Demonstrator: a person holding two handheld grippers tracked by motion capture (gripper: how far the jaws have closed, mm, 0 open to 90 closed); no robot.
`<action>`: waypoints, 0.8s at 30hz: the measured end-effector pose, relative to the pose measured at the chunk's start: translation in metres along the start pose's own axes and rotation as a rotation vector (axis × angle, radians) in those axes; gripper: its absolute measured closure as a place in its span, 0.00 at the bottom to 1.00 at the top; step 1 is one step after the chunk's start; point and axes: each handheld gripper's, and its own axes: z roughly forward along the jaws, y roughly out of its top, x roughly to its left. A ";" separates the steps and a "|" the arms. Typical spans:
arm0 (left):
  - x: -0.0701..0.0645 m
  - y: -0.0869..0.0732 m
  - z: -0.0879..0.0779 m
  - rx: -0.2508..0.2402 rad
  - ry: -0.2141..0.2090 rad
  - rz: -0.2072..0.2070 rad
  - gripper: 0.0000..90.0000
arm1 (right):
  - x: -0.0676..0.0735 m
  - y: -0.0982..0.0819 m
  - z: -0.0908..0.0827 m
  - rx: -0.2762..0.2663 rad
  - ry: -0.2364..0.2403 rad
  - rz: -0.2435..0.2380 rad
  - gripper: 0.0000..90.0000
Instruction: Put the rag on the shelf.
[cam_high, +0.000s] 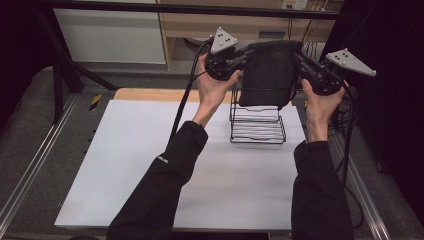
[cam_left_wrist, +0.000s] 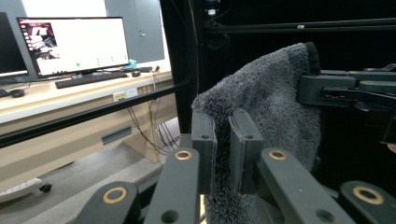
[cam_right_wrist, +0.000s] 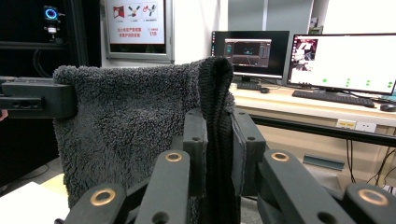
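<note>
A dark grey fluffy towel (cam_high: 270, 72) hangs in the air above a black wire rack (cam_high: 257, 122) at the back right of the white table top. My left gripper (cam_high: 239, 59) is shut on the towel's left top corner, and my right gripper (cam_high: 300, 62) is shut on its right top corner. In the left gripper view the towel (cam_left_wrist: 275, 116) is pinched between the jaws of my left gripper (cam_left_wrist: 222, 140), and the other gripper holds the far corner. In the right gripper view my right gripper (cam_right_wrist: 219, 140) clamps the towel's (cam_right_wrist: 135, 126) folded hem.
The white table top (cam_high: 150, 165) lies in front of and left of the rack. A black frame bar (cam_high: 200, 9) runs across the back. Desks with monitors (cam_right_wrist: 350, 60) and keyboards stand behind the table. Cables trail from both grippers.
</note>
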 end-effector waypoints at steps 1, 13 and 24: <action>-0.001 0.000 -0.001 0.000 -0.003 0.003 0.91 | 0.000 -0.001 -0.001 0.000 0.002 0.002 0.88; -0.007 -0.009 -0.005 0.006 -0.023 0.011 0.91 | 0.001 -0.010 -0.012 0.010 0.017 -0.005 0.87; -0.017 -0.014 -0.008 0.011 -0.041 0.023 0.91 | 0.000 -0.021 -0.019 0.017 0.020 -0.014 0.87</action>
